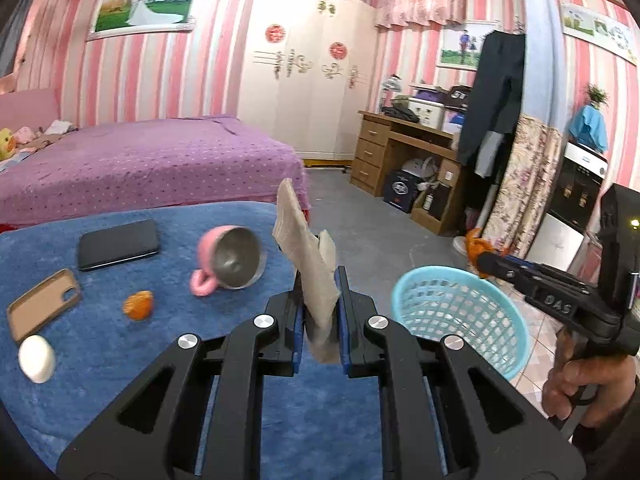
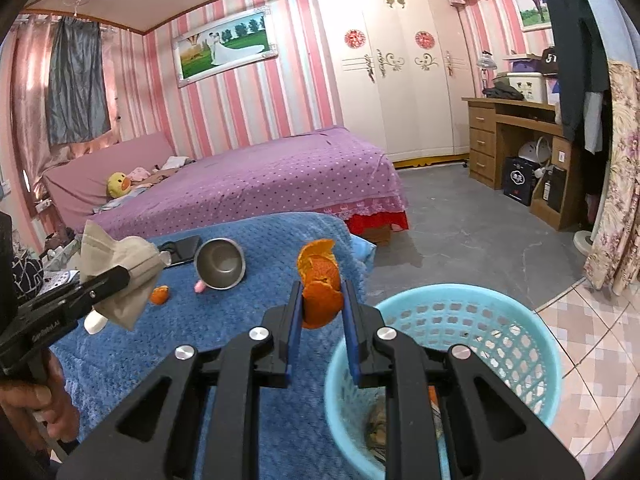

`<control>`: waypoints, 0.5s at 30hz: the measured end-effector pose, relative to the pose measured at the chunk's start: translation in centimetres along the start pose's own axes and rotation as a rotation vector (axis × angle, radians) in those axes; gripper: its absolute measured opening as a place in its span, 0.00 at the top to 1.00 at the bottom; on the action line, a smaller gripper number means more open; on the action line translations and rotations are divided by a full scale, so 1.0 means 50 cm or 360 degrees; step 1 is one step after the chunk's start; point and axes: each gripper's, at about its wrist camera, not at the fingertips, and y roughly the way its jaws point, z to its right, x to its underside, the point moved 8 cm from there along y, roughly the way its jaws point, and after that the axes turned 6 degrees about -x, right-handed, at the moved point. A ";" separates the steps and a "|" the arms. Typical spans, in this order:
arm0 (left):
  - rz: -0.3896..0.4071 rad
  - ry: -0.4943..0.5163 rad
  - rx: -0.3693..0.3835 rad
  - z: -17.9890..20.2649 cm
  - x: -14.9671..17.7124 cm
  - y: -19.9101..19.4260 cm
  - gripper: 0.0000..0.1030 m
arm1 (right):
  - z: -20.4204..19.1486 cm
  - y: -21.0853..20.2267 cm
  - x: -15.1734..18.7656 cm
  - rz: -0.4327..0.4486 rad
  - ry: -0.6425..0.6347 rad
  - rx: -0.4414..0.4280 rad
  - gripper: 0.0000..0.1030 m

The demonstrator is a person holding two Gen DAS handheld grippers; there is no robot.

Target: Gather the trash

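Left gripper [image 1: 319, 300] clamps a crumpled beige tissue [image 1: 308, 256], long axis upright, over the blue-covered table [image 1: 100, 340]. Right gripper [image 2: 321, 308] grips curled orange peel [image 2: 320, 280], upright, beside the near-right turquoise basket [image 2: 520, 320].

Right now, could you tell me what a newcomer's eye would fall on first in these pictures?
Probably the two held scraps: the left tool clamps a beige tissue, the right tool pinches orange peel. Next comes the light blue basket on the floor beside the blue blanket, where another peel piece lies.
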 end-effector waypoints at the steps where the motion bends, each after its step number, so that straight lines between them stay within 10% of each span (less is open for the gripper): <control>1: 0.0001 0.0016 0.0018 0.020 0.000 0.006 0.88 | 0.010 -0.002 0.001 0.0001 0.0005 0.0016 0.81; 15: -0.0034 -0.0005 0.0054 0.076 0.002 0.066 0.88 | 0.130 0.001 0.017 -0.0060 0.0171 0.0231 0.81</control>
